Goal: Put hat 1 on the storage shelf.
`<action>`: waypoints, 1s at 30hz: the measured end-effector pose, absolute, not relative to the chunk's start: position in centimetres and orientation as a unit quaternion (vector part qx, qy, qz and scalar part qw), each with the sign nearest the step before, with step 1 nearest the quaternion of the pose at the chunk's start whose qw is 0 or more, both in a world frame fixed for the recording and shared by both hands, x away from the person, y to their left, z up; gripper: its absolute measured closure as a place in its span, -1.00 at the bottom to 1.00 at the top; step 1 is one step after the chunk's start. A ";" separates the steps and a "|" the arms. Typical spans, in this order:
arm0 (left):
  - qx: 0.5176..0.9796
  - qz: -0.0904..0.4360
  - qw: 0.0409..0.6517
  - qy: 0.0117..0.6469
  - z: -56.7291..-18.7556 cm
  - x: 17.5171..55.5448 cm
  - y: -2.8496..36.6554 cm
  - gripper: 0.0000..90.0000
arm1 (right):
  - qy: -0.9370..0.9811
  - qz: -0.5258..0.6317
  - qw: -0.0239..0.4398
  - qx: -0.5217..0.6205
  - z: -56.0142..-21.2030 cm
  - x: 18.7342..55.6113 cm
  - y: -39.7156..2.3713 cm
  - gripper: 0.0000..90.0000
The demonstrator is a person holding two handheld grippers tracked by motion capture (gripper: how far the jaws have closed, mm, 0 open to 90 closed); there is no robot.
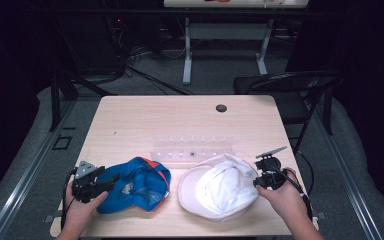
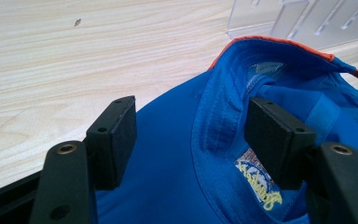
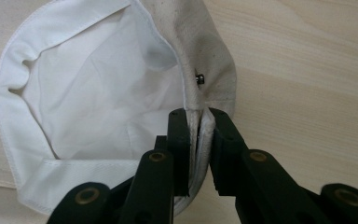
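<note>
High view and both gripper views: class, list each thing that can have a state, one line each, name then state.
Blue cap: upside down on the table, its rim between the open jaws.
White cap: upside down, its edge pinched.
Left hand-held gripper: open.
Right hand-held gripper: shut on the white cap's edge.
Clear rack: lying flat behind the caps.

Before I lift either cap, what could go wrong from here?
1. The right gripper pinches just the thin rim of the upturned white fabric cap; the edge may slip out when lifted.
2. The left gripper stands open around the rim of the blue cap with orange trim; lifting now would probably leave it behind.
3. The clear plastic rack lies close behind both caps and could get nudged.
</note>
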State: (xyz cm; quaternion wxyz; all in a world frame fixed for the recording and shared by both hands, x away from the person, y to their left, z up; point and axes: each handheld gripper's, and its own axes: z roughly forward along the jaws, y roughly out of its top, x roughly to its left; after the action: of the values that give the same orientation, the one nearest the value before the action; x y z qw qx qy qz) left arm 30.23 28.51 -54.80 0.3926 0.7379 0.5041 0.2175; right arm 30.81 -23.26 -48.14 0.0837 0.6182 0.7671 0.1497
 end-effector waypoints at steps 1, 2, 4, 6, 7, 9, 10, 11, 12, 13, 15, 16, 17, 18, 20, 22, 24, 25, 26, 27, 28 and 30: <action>0.739 0.217 0.392 0.504 -54.8 30.2 28.5 -0.23 | 0.766 0.149 0.084 0.620 -48.0 30.9 -23.2 0.78; 0.739 0.217 0.392 0.504 -54.8 30.2 28.5 -0.23 | 0.772 0.137 0.089 0.614 -47.6 31.1 -23.1 0.78; 0.740 0.215 0.390 0.504 -54.8 30.2 28.5 -0.23 | 0.772 0.134 0.095 0.614 -47.4 31.1 -22.9 0.78; 0.740 0.215 0.391 0.503 -54.8 30.2 28.5 -0.23 | 0.780 0.120 0.105 0.605 -46.9 31.4 -22.7 0.78; 0.740 0.215 0.391 0.504 -54.8 30.3 28.5 -0.23 | 0.780 0.120 0.105 0.605 -46.9 31.4 -22.7 0.78; 0.741 0.212 0.390 0.504 -54.8 30.3 28.5 -0.23 | 0.785 0.111 0.108 0.600 -46.3 31.6 -22.3 0.78; 0.741 0.213 0.390 0.504 -54.8 30.3 28.5 -0.23 | 0.785 0.111 0.108 0.600 -46.3 31.6 -22.3 0.78; 0.740 0.214 0.392 0.503 -54.8 30.3 28.4 -0.23 | 0.787 0.108 0.112 0.598 -46.1 31.7 -22.2 0.78; 0.741 0.214 0.390 0.503 -54.8 30.3 28.4 -0.23 | 0.787 0.105 0.111 0.598 -45.9 31.7 -22.0 0.78; 0.741 0.214 0.390 0.503 -54.8 30.3 28.4 -0.23 | 0.788 0.102 0.112 0.596 -45.7 31.8 -21.9 0.78; 0.741 0.214 0.391 0.502 -54.8 30.3 28.4 -0.23 | 0.791 0.097 0.110 0.594 -45.3 31.9 -21.6 0.78; 0.740 0.214 0.392 0.503 -54.8 30.3 28.4 -0.23 | 0.791 0.101 0.105 0.594 -45.1 31.9 -21.5 0.78; 0.741 0.214 0.391 0.503 -54.8 30.3 28.4 -0.23 | 0.793 0.098 0.097 0.594 -44.8 32.1 -21.3 0.79; 0.741 0.214 0.391 0.503 -54.8 30.3 28.4 -0.23 | 0.793 0.098 0.097 0.594 -44.8 32.1 -21.3 0.79; 0.740 0.214 0.392 0.504 -54.8 30.3 28.4 -0.23 | 0.797 0.089 0.094 0.589 -44.1 32.4 -20.9 0.79; 0.741 0.214 0.392 0.502 -54.8 30.3 28.3 -0.23 | 0.793 0.095 0.097 0.594 -44.0 32.4 -20.8 0.79; 0.740 0.214 0.393 0.502 -54.8 30.3 28.2 -0.23 | 0.794 0.093 0.094 0.594 -43.6 32.6 -20.6 0.79; 0.740 0.214 0.393 0.502 -54.8 30.3 28.2 -0.23 | 0.800 0.083 0.089 0.588 -43.4 32.7 -20.6 0.79; 0.740 0.214 0.393 0.502 -54.8 30.3 28.3 -0.23 | 0.794 0.089 0.094 0.594 -43.4 32.7 -20.4 0.79; 0.740 0.214 0.393 0.502 -54.8 30.3 28.3 -0.23 | 0.801 0.075 0.085 0.587 -43.1 32.9 -20.5 0.79; 0.740 0.214 0.393 0.502 -54.8 30.3 28.3 -0.23 | 0.794 0.077 0.086 0.598 -43.0 32.9 -20.2 0.79; 0.740 0.214 0.393 0.502 -54.8 30.3 28.3 -0.23 | 0.797 0.071 0.080 0.595 -42.9 33.0 -20.2 0.79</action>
State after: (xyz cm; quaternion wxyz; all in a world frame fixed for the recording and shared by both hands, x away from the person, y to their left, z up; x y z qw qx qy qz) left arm 30.28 28.31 -54.81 0.3930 0.7402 0.5019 0.2138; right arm 32.96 -20.16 -42.86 0.0799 0.5951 0.7965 0.0710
